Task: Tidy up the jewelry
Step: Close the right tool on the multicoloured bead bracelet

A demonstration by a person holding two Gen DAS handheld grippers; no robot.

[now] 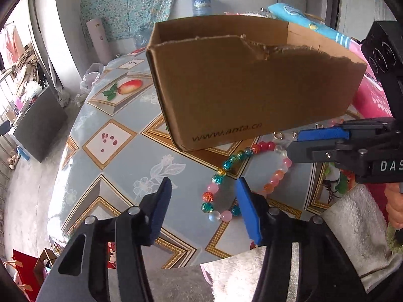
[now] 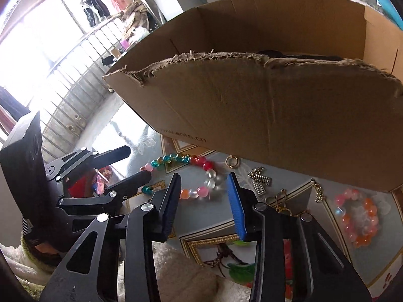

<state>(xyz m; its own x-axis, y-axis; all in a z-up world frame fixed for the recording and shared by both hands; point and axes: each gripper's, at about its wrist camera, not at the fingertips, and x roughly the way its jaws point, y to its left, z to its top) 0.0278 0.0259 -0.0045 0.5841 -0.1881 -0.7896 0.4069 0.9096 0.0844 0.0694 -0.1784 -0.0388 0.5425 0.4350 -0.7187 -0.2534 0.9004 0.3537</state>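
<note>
A multicoloured bead bracelet (image 1: 228, 168) lies on the patterned table in front of a torn cardboard box (image 1: 246, 80). My left gripper (image 1: 204, 188) is open just above the bracelet's near side, one finger on each side of its left arc. My right gripper (image 2: 205, 185) is open over the bracelet's (image 2: 201, 173) right part; it also shows at the right of the left wrist view (image 1: 293, 142). The left gripper shows at the left of the right wrist view (image 2: 139, 163). Nothing is held.
In the right wrist view a gold ring (image 2: 231, 161), a silver chain piece (image 2: 259, 180), a gold chain (image 2: 317, 190) and an orange-pink bracelet (image 2: 357, 216) lie on the table below the box (image 2: 264, 95). The table edge (image 1: 65, 176) drops off at left.
</note>
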